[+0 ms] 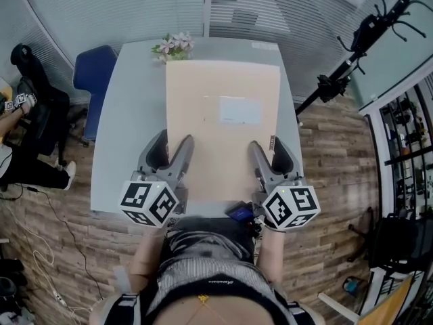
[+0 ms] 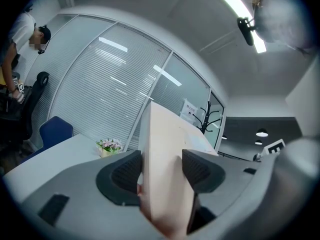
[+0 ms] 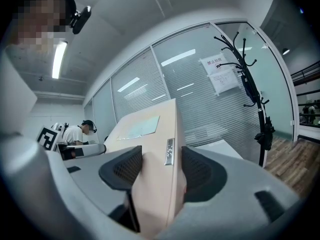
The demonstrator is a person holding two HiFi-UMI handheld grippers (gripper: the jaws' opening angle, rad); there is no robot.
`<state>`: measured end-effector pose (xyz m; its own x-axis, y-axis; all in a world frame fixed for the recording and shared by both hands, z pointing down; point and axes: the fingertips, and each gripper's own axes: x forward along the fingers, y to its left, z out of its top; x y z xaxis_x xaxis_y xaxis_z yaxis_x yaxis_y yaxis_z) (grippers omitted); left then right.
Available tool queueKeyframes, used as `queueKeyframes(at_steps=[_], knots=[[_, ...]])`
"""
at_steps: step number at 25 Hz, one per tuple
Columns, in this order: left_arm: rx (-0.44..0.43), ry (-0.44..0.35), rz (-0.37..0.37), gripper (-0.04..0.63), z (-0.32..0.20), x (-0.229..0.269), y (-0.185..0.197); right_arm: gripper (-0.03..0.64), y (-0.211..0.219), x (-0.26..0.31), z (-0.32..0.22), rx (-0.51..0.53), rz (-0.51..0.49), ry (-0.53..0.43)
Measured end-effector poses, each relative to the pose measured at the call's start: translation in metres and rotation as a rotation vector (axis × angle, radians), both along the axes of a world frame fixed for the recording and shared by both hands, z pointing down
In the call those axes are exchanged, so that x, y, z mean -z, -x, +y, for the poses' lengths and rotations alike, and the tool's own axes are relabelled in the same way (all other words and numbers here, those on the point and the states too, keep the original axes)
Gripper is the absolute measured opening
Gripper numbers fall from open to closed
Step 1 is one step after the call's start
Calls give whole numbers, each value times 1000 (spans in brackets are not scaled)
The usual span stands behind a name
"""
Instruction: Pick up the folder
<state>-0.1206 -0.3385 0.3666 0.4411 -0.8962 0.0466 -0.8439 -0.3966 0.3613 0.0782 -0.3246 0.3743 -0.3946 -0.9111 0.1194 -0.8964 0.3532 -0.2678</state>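
The folder (image 1: 223, 127) is a thick beige box file with a pale label (image 1: 239, 110). It lies flat over the grey table (image 1: 128, 127). My left gripper (image 1: 172, 149) is shut on its near left edge, and in the left gripper view the folder (image 2: 162, 154) fills the gap between both pads of that gripper (image 2: 160, 171). My right gripper (image 1: 270, 156) is shut on the near right edge, beside a small metal tag (image 3: 170, 151). The folder (image 3: 155, 174) sits pressed between the pads of that gripper (image 3: 156, 171). Its far end seems raised above the tabletop.
A small pot of pink flowers (image 1: 173, 46) stands at the table's far edge, just beyond the folder. A blue chair (image 1: 95, 80) is at the far left, and a black coat rack (image 1: 365, 39) stands at the right. A seated person (image 1: 20, 114) is off to the left.
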Motion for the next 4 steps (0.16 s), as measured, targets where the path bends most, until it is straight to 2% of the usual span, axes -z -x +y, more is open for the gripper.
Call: queueKeyframes(at_steps=[4], knots=[[9,1,-8,249,-1,-1,3,247,2,-2,-2,7,-5,0]])
